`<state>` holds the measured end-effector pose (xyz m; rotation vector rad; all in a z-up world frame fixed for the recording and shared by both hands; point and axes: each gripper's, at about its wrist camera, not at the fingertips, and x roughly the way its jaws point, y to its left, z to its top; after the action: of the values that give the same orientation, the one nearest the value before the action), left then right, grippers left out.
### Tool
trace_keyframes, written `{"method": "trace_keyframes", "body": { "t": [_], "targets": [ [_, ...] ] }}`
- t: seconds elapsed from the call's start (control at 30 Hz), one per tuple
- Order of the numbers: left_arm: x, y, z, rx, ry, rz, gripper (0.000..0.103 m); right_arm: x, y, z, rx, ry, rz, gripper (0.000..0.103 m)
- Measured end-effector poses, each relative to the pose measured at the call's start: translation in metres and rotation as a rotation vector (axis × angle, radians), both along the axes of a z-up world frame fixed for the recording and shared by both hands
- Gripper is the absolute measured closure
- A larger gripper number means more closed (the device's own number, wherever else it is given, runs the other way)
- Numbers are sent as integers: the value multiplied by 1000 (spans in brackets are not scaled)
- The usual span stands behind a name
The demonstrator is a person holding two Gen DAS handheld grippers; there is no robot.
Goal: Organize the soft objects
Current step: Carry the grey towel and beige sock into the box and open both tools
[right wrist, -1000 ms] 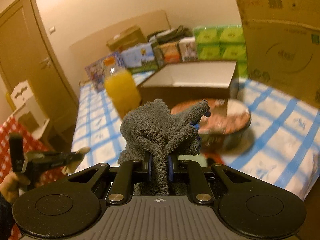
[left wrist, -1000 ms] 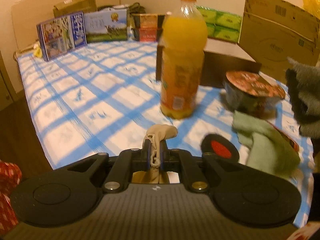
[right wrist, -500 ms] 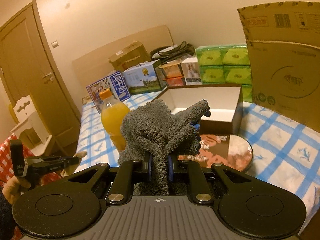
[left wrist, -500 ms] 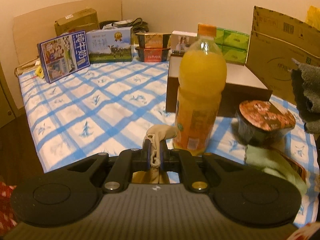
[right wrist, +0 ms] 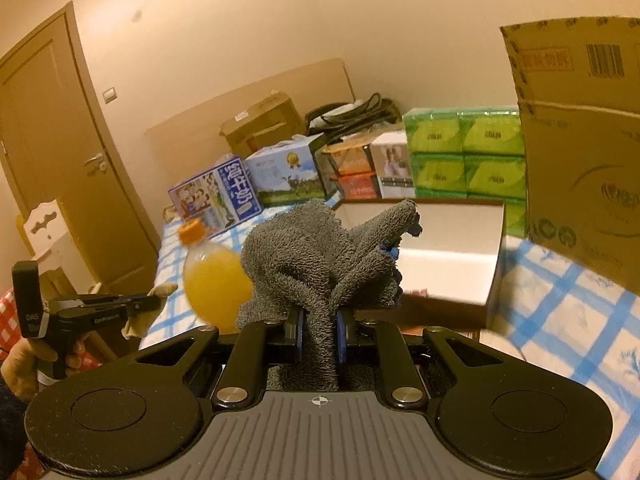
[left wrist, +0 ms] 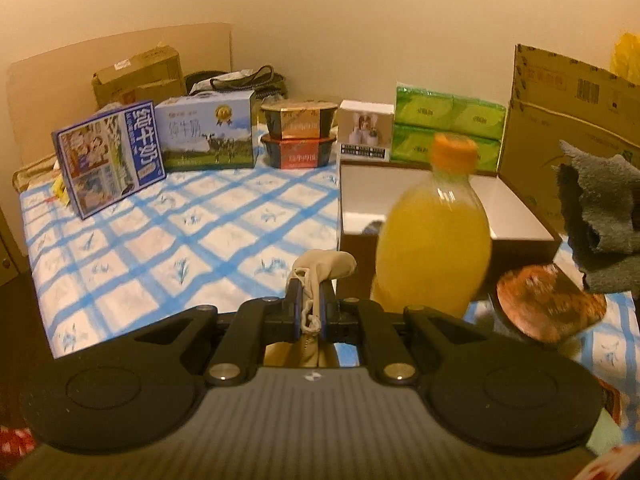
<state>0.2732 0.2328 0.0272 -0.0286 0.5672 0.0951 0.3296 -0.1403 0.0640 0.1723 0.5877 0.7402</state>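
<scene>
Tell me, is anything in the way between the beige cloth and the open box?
Yes. From the left wrist view, the orange juice bottle stands in front of the open box, just right of the beige cloth pinched in the left gripper. The box's left part looks clear to reach.

Left tongs [left wrist: 311,307] clamped on beige cloth [left wrist: 322,266]; orange juice bottle [left wrist: 434,236] just beyond, open box [left wrist: 516,216] behind.
</scene>
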Motion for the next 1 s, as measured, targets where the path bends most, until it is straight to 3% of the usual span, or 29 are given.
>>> {"method": "trace_keyframes", "body": {
  "t": [0.5, 0.8, 1.0],
  "targets": [
    [134, 35, 16, 19, -38, -75, 95, 109, 35, 1, 16, -22, -93, 87],
    [216, 16, -2, 15, 5, -188, 95, 171, 53, -19, -14, 15, -126, 87],
    [253, -5, -18, 77, 40, -275, 95, 198, 56, -40, -58, 46, -140, 87]
  ]
}}
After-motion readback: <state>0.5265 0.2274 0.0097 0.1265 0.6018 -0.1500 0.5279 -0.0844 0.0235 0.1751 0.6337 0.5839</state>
